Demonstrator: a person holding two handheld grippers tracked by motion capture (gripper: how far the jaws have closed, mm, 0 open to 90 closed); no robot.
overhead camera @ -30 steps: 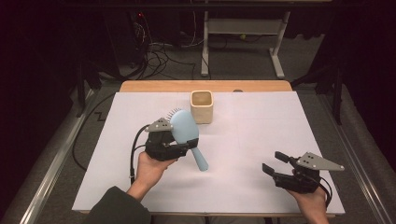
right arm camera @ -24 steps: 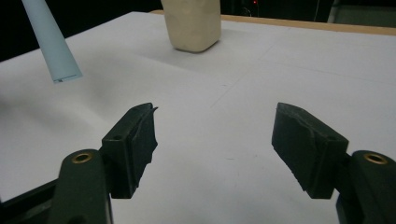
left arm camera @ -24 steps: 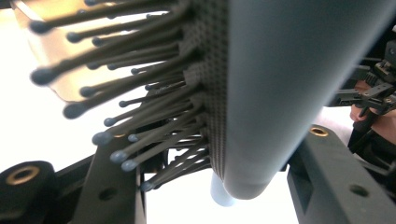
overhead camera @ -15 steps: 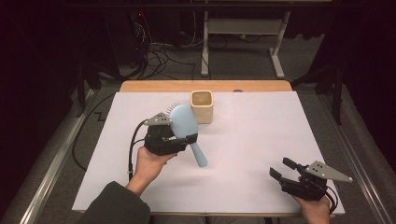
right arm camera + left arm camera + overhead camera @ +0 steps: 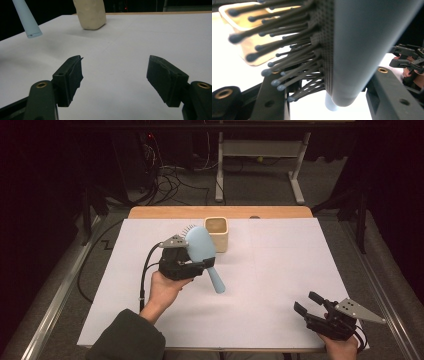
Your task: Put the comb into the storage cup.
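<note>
We have the left claw clamped on the brush at the head, bristles toward the cup and handle slanting down toward us, clear of the counter. Gripping the broad head leaves the handle free, which we judge suits lowering it handle-first into the cup just behind. In the left gripper view the bristles fan across one jaw while the smooth back lies against the other. Our right claw rests low at the counter's near right corner, jaws apart and holding nothing, well away so the left has room.
</note>
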